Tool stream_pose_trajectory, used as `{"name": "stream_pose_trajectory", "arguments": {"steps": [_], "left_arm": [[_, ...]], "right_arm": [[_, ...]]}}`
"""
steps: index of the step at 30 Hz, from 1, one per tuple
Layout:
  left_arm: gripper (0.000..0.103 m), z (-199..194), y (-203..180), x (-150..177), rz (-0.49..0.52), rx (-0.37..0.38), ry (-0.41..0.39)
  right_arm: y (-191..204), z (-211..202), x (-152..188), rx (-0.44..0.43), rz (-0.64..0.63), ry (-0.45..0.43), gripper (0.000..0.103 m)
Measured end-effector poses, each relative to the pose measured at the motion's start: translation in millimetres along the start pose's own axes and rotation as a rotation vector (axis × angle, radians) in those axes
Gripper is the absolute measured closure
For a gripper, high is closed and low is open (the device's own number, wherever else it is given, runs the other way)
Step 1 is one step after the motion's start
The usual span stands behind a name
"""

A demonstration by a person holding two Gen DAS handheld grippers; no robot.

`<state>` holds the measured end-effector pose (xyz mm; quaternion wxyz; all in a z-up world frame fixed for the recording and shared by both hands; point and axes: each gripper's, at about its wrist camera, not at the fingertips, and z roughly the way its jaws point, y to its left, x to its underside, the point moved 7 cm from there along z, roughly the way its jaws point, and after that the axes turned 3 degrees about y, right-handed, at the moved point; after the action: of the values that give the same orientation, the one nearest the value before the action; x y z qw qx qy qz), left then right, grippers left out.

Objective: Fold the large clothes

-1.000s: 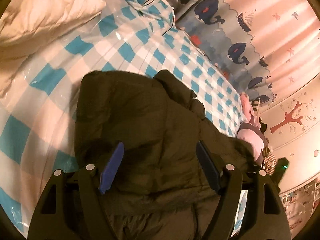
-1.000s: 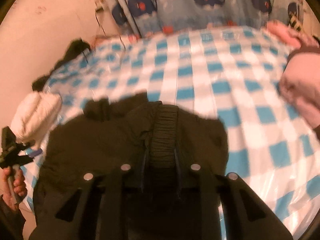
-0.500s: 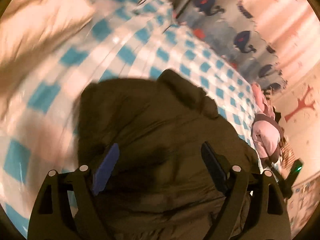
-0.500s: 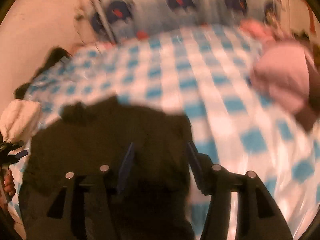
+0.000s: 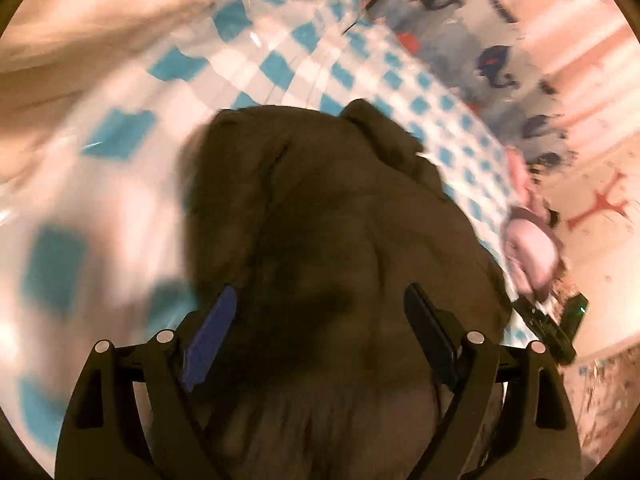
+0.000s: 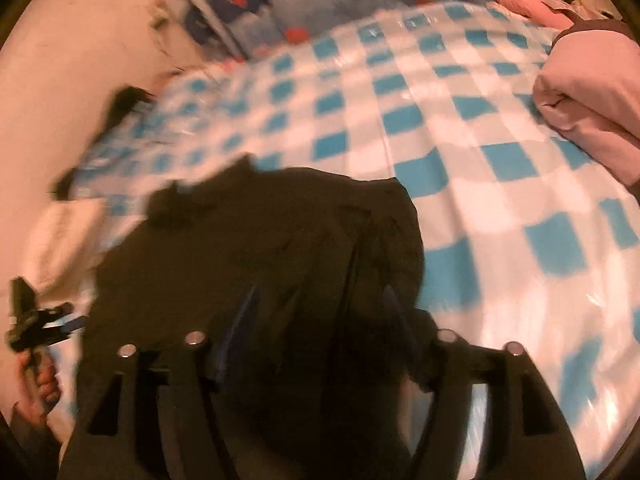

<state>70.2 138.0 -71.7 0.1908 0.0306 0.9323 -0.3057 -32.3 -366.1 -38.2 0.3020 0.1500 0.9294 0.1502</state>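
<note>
Both claws hang over the dark jacket (image 5: 340,240), angled down at it, and neither has cloth in its grip: the left claw (image 5: 320,336) stands wide with its blue pad (image 5: 210,340) and its dark one held above the fabric, while the right claw (image 6: 320,320) is opening at this moment, with the jacket's dark cloth lying under and between its jaws but not, as far as the blur allows, pressed by them. That reads as a let-go after laying a part of the garment down, judged only from how the cloth lies. From the biggest thing down: the bed (image 6: 500,128), covered in a glossy blue-and-white checked sheet, is the folding surface, and its broad flat middle is why the jacket sits there and not near the edges. A whale-print curtain (image 5: 472,36) closes off the far side. A cream quilt (image 5: 80,28) is bunched at one end, pushed clear of the work. A pink garment (image 6: 592,96) lies well apart at the other side, seemingly folded, perhaps a finished piece parked out of the way. The jacket itself lies close to the near edge of the bed, bundled into a compact dark shape with its ribbed collar or cuff end (image 5: 384,136) pointing away; whether the fold is complete I cannot tell. At the rim of the right view a hand (image 6: 38,376) grips the handle of the left claw beside the jacket's edge, placed to work the opposite side of the garment.
</note>
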Motion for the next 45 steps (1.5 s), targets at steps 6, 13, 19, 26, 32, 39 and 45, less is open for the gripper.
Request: {"name": "stream_pose_trajectory", "arguments": {"steps": [6,13,19,26,32,39,45], "left_arm": [[0.014,-109,64,131,0.023,0.016,0.045],[0.014,-116,138,250,-0.131,0.050,0.147],[0.014,-78,142,279,-0.232,0.271,0.180],[0.012,-53,100,288,-0.185,0.467,0.255],[0.012,-42,81,293,-0.167,0.501,0.292],[0.043,-45,90,307,-0.193,0.369,0.312],[0.096,-78,87,305,-0.173,0.245,0.243]], "right_arm": [[-32,-96,143,-0.226,0.086,0.133,0.016],[-62,-128,265,-0.352,0.272,0.243,0.016],[-57,-139,291,-0.449,0.325,0.283,0.016],[-56,-124,304,-0.555,0.395,0.344,0.016],[-41,-104,310,-0.672,0.423,0.406,0.016],[-22,-103,311,-0.656,0.325,0.416,0.076],[-10,-124,305,-0.632,0.280,0.317,0.092]]}}
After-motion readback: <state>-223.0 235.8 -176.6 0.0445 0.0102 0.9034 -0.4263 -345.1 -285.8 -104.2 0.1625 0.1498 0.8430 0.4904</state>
